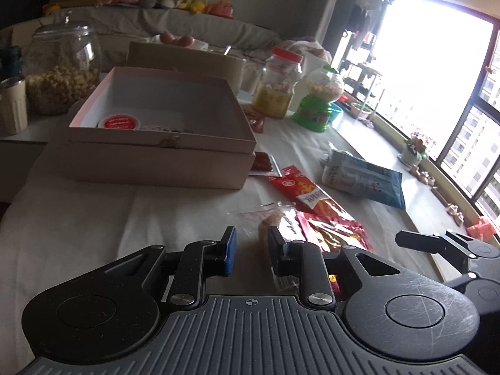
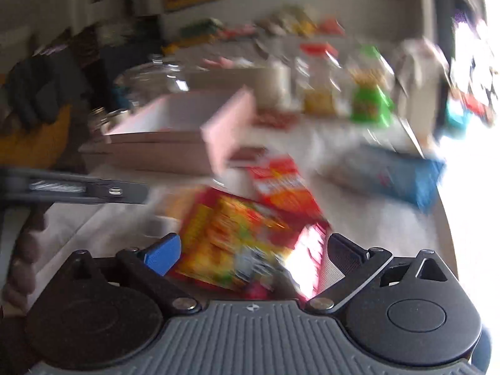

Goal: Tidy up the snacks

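Note:
An open pink box (image 1: 162, 118) sits on the white-covered table and holds a red-lidded cup (image 1: 118, 122). It also shows, blurred, in the right wrist view (image 2: 175, 125). Loose snack packets lie in front of it: a red packet (image 1: 300, 187), a blue-and-white bag (image 1: 365, 178) and a clear-wrapped pastry (image 1: 265, 228). My left gripper (image 1: 251, 248) is open just above the pastry wrapper. My right gripper (image 2: 253, 253) is open, its jaws either side of a red-and-yellow snack bag (image 2: 231, 234). The right gripper's finger (image 1: 437, 243) shows at the right edge of the left view.
Behind the box stand a large glass jar (image 1: 62, 68), an orange-lidded jar (image 1: 278, 84) and a green candy dispenser (image 1: 318, 100). A cream mug (image 1: 12, 106) stands at the left. The table's edge (image 1: 415, 218) runs along a window sill with small pots.

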`<state>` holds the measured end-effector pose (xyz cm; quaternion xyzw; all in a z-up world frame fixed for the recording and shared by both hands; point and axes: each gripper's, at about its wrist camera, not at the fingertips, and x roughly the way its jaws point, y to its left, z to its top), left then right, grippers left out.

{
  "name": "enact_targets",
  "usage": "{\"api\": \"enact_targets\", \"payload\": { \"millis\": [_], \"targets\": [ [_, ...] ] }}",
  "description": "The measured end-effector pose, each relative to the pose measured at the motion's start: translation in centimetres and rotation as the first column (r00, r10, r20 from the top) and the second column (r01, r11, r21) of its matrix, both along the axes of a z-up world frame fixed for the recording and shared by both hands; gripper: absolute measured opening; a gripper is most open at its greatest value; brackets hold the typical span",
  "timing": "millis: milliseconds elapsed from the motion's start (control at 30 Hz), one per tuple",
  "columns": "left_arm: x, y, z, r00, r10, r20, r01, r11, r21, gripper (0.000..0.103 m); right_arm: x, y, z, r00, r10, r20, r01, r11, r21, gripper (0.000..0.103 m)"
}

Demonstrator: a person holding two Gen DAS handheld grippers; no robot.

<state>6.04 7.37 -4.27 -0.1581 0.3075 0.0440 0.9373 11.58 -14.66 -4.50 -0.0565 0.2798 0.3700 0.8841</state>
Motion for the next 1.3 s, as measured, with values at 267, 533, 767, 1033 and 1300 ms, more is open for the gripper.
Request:
{"api": "enact_targets", "payload": {
  "millis": [267, 533, 767, 1033, 1300],
  "targets": [
    [0.1, -1.5, 1.2, 0.999, -0.049, 0.009, 0.048, 0.996, 0.080, 0.026, -1.0, 2.6, -1.8, 0.995, 0.016, 0.097, 0.002, 0.982, -0.189, 0.097],
    [2.4, -5.7, 0.5, 0.987, -0.158, -0.029, 0.160, 0.963, 0.218, 0.026, 2.3, -4.8, -4.0, 0.959, -0.278, -0.053, 0.270, 0.956, -0.117, 0.097],
    [5.0, -10.2, -0.1, 0.951, -0.305, -0.048, 0.297, 0.862, 0.411, 0.028, 2.2, -5.0, -4.1, 0.959, -0.278, -0.058, 0.272, 0.957, -0.100, 0.098],
    [1.7, -9.0, -2.2, 0.939, -0.326, -0.109, 0.328, 0.757, 0.566, 0.028, 2.2, -5.6, -4.1, 0.958, -0.279, -0.062, 0.275, 0.958, -0.078, 0.098],
    [-0.7, -2.7, -0.6, 0.982, -0.174, -0.076, 0.189, 0.877, 0.442, 0.028, 2.1, -5.4, -4.1, 0.956, -0.288, -0.055, 0.282, 0.955, -0.089, 0.098]
  ]
}}
